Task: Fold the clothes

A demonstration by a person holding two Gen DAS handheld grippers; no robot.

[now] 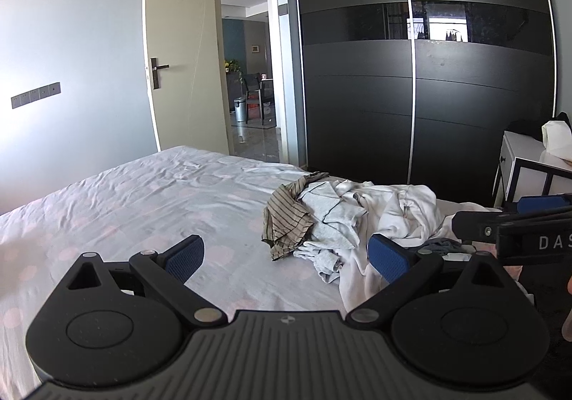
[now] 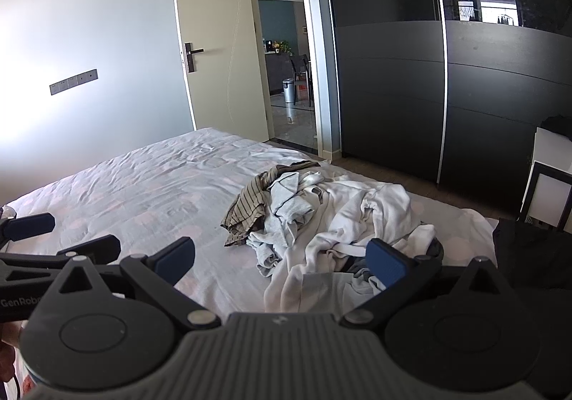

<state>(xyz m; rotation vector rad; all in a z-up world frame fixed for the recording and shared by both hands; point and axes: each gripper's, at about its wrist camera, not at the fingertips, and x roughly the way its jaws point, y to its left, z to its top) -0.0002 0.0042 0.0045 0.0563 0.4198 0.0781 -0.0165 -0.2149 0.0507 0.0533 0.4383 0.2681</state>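
You're at the very start — nothing folded yet. The clothes pile [image 2: 321, 217] sits unsorted on the bed [image 2: 143, 185], toward its right side, just ahead of both tools. In it you've got a striped brown garment [image 2: 246, 212] on the left edge, a light grey piece [image 2: 286, 206] in the middle, and a big white garment [image 2: 361, 221] sprawling to the right & near, w/ something dark tucked under it.

Left gripper [image 1: 286, 257]: jaws spread wide, gripping nothing, hovering over bare sheet just left of the pile. Right gripper [image 2: 282, 260]: also released and empty, its right pad over the white garment's near edge.

Step in hand, as I judge it: picking one item out of the heap. The white garment lies on top and nearest, so it's probably the easiest first pull — pinch a clear edge w/ the right tool, lift it free, then spread it flat on the free sheet at left. Watch for the grey piece dragging along.
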